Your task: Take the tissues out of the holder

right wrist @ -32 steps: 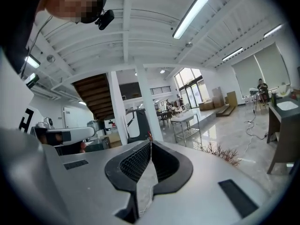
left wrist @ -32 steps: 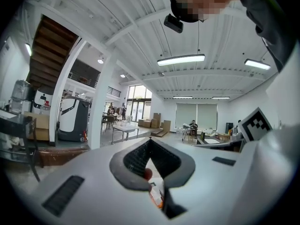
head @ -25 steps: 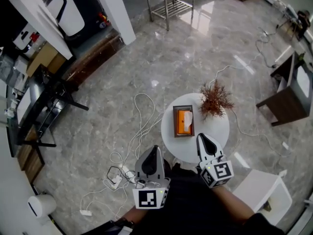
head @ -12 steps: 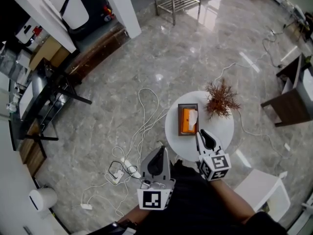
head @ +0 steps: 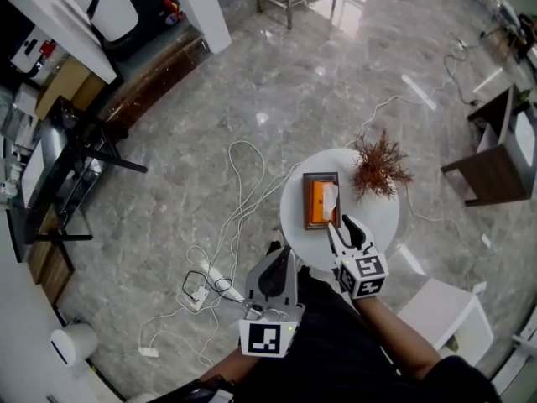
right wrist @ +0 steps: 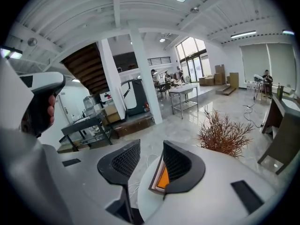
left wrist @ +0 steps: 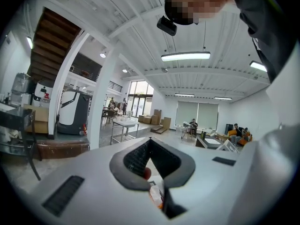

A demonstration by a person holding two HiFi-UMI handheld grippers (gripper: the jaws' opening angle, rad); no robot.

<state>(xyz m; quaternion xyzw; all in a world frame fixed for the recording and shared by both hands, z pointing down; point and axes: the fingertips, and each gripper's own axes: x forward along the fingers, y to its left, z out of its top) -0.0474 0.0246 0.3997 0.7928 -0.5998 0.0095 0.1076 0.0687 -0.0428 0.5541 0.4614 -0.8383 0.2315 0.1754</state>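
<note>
A polished, marble-look floor [head: 277,99] is seen gleaming beneath a smooth white table [head: 377,217]; a soft paper tissue [head: 330,198] is framed by a wood-grained holder [head: 306,201], beside dry, brittle twigs [head: 379,168].

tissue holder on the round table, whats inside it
An orange pack fills the holder, with a white tissue sticking up out of it. How many tissues lie beneath is covered by the pack.
</note>
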